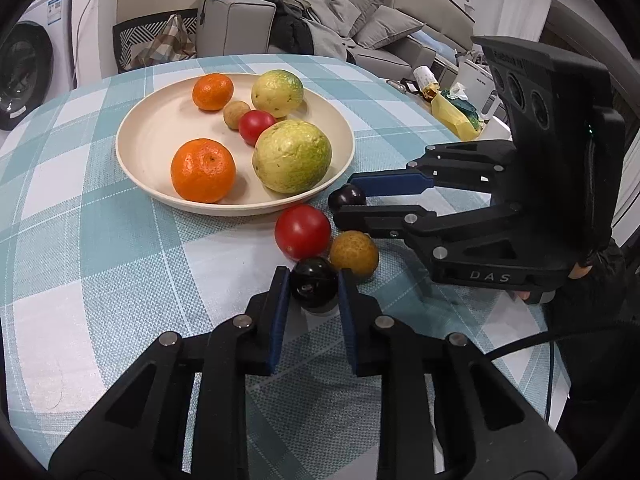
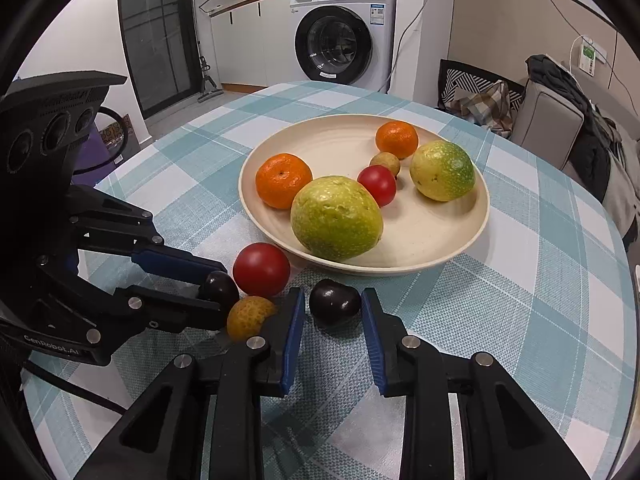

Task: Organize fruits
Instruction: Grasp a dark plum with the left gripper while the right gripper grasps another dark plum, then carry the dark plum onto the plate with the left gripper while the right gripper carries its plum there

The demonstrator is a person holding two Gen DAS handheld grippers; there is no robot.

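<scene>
With my left gripper (image 1: 313, 286) clamped on one dark plum (image 1: 314, 282) and my right gripper (image 2: 333, 306) pinching the other plum (image 2: 334, 301), both beside the plate (image 2: 482, 216) on the cloth, I lift each straight up, clear of the tomato (image 2: 261, 269), before carrying.

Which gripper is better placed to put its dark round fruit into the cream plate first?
Right gripper, probably: its dark round fruit lies beside the cream plate; the left gripper has the red tomato between its dark fruit and the plate.
</scene>
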